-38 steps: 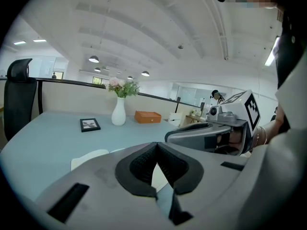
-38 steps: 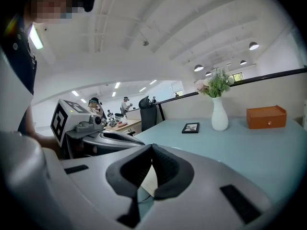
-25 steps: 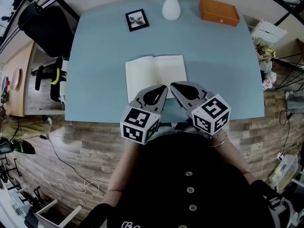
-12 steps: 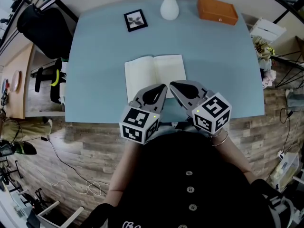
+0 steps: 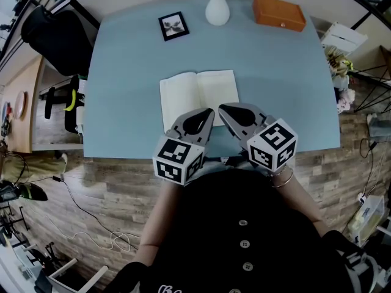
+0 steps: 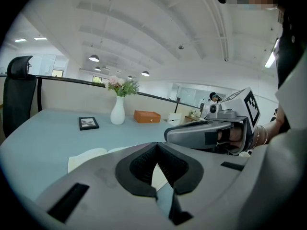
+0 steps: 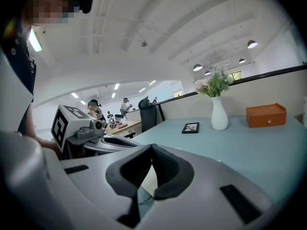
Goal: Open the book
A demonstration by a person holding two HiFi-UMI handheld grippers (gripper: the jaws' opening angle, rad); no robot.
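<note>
The book (image 5: 198, 96) lies open mid-frame on the desk (image 5: 128, 72). Just below it, the left hand-held gripper (image 5: 209, 112) and the right hand-held gripper (image 5: 222, 109) sit side by side, jaws pressed together on nothing.

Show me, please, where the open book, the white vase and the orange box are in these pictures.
open book (image 5: 181, 99), head view, on its left page.
white vase (image 5: 219, 12), head view, on the rounded body.
orange box (image 5: 280, 12), head view, on the top face.
</note>
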